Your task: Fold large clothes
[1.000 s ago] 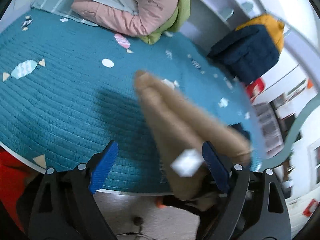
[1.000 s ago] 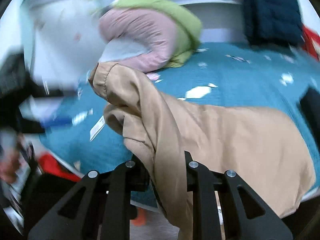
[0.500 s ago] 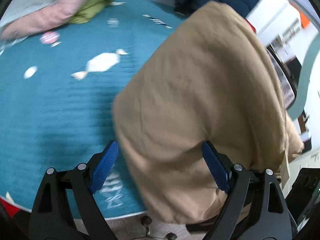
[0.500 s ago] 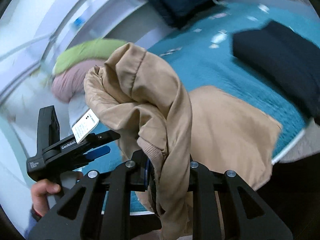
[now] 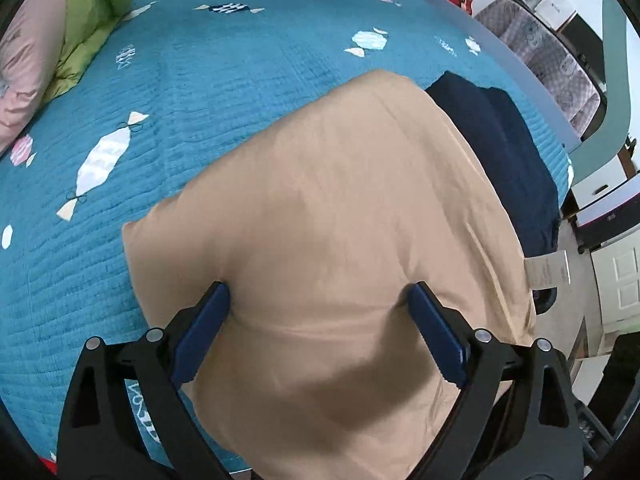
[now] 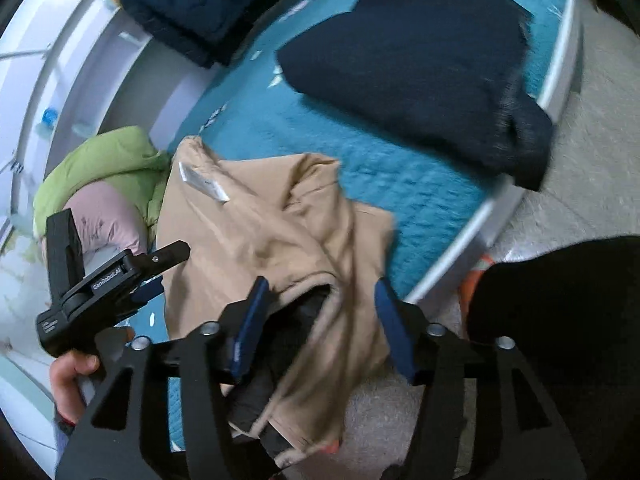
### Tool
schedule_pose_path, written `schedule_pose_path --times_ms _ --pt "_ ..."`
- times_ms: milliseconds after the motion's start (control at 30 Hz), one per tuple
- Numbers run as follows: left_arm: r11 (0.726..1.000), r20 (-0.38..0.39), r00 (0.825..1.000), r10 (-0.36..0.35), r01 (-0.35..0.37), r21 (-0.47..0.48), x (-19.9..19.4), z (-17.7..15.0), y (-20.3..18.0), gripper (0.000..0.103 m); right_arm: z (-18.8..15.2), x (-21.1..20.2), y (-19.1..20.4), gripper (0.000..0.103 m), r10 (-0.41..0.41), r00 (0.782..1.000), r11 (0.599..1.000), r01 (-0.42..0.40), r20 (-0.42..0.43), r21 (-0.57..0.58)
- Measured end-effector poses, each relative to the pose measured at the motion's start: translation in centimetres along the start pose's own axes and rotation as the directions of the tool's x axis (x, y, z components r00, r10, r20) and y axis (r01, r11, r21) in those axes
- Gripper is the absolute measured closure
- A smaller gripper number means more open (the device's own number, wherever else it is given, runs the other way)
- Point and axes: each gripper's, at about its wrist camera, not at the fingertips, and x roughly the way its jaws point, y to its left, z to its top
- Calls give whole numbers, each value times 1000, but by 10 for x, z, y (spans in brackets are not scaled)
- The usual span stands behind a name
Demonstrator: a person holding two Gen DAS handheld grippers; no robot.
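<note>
While tan garment [image 5: 344,208] lies on teal bed cover [image 5: 208,80], near end drapes off bed edge, bunched in right view. Left hand-held gripper [image 5: 320,316] spread wide over cloth, gripping nothing. Right hand-held gripper [image 6: 320,308] also apart around loose hem. Risk: overhanging weight drags garment to floor; navy folded garment [image 6: 408,64] just beside could get disturbed.

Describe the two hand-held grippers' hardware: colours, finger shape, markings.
Both match. The left hand-held gripper and right hand-held gripper have matte black skeletal frames with triangular cutouts and silver rivets at the joints. Fingers carry flat blue pads. In the right wrist view, the left unit's side reads "GenRobot.AI" in white, with a small white label lower down, too small to read. No cables visible.
</note>
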Motion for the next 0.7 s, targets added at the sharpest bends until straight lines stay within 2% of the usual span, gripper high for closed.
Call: schedule_pose_path --times_ms 133,233,300,367,467,567,600,633,667,700 --pt "1000 1 1000 21 -21 22 0 -3 -11 12 -2 -17 -2 47 34 999 999 -35 23 41" --pt "999 2 1000 25 -25 44 -1 -3 -19 12 -2 -28 18 47 121 990 993 -120 66 -13" --pt "998 -1 1000 25 -25 54 0 -2 -22 12 -2 -21 28 47 167 985 985 -165 37 -51" --pt "998 -3 1000 24 -24 56 0 -2 -23 12 5 -1 35 47 160 987 986 -160 1 -37" --pt "998 -5 1000 -3 3 58 0 -2 -23 12 5 40 25 48 1 998 999 -4 -65 -43" --pt "996 -11 1000 -15 16 90 -1 -4 -29 12 0 41 23 47 -85 994 996 83 -69 -34" --pt "994 -12 1000 -1 2 107 0 -4 -31 12 -3 36 29 42 -128 990 991 125 -61 -58" --pt "993 -12 1000 9 -8 114 2 -5 -31 12 -5 32 31 30 -188 981 981 184 -52 -66" --pt "994 -14 1000 7 -6 111 3 -4 -30 12 -7 28 30 24 -246 969 968 244 -36 -59" --pt "995 -17 1000 -2 3 104 3 -3 -29 12 -9 26 23 24 -248 968 968 246 -37 -37"
